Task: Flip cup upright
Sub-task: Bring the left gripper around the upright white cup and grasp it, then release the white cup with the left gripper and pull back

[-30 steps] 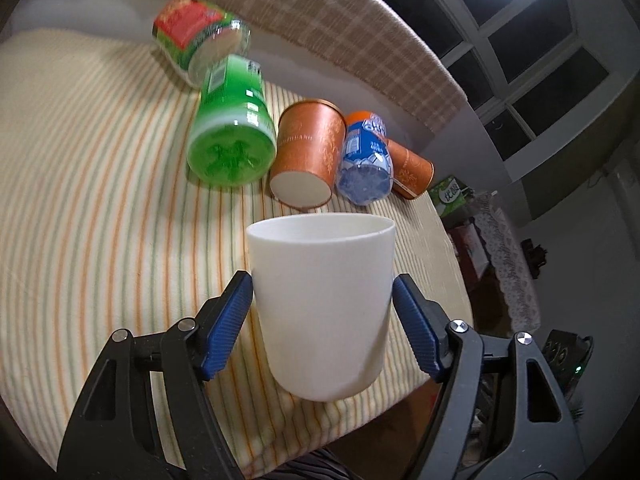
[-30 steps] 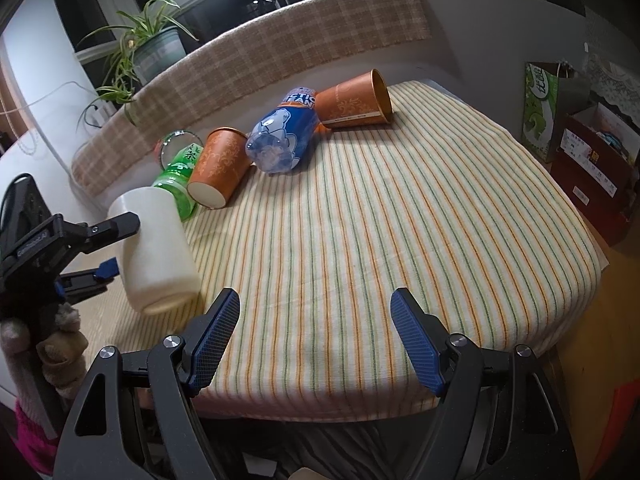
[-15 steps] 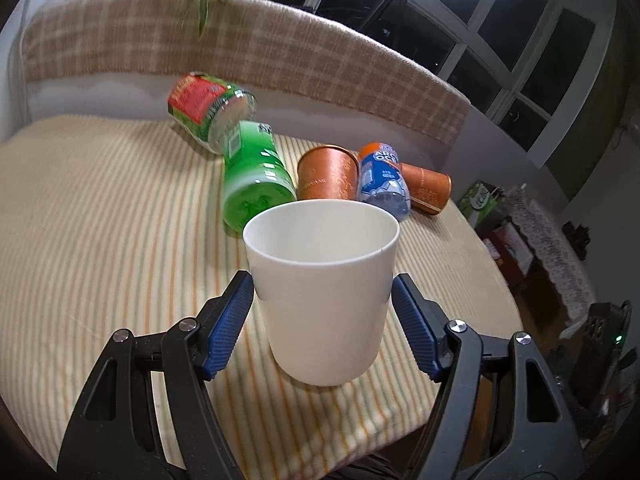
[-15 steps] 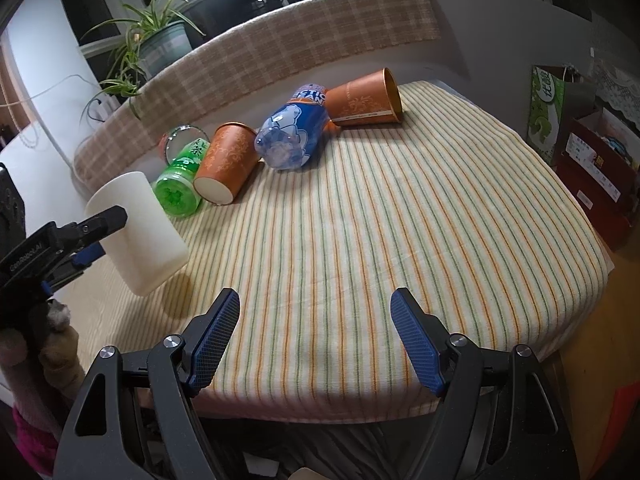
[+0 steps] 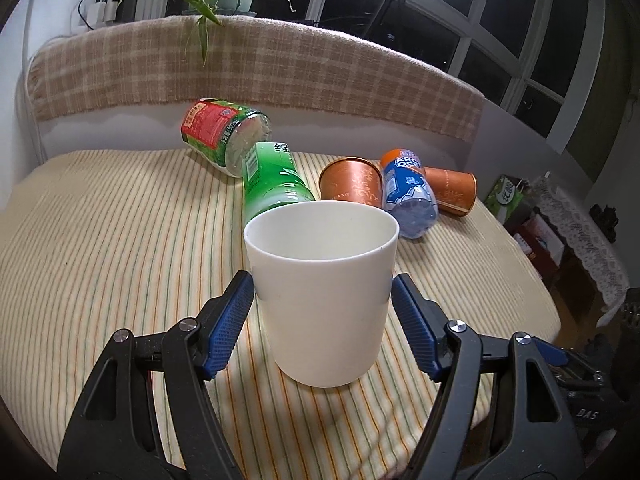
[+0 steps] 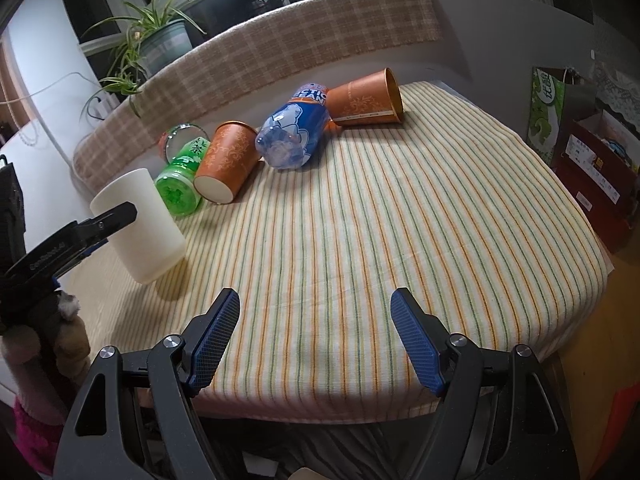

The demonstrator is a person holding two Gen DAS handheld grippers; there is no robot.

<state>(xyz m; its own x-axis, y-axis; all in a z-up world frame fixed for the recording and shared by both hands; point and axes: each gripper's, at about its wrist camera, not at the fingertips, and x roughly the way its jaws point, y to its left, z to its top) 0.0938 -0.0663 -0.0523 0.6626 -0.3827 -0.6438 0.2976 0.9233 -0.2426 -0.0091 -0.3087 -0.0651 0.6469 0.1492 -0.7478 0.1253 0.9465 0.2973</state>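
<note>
A plain white cup [image 5: 322, 300] stands mouth-up between the blue pads of my left gripper [image 5: 322, 322], its base at or just above the striped tablecloth [image 5: 100, 240]. The pads press on both sides of it, so the left gripper is shut on the cup. In the right wrist view the white cup [image 6: 142, 228] is at the left, slightly tilted, with a left gripper finger [image 6: 100, 220] across it. My right gripper [image 6: 316, 338] is open and empty above the table's front edge.
Behind the cup lie a green bottle [image 5: 272, 184], a red-labelled bottle [image 5: 224, 134], two orange paper cups [image 5: 352, 184] [image 5: 450, 194] and a blue bottle [image 5: 406, 196]. The table edge drops off at the right, with bags and boxes [image 6: 592, 148] beyond.
My left gripper has turned the white cup from hanging tilted off the table's edge to mouth-up over the cloth and lowered it. The right gripper has stayed put.
</note>
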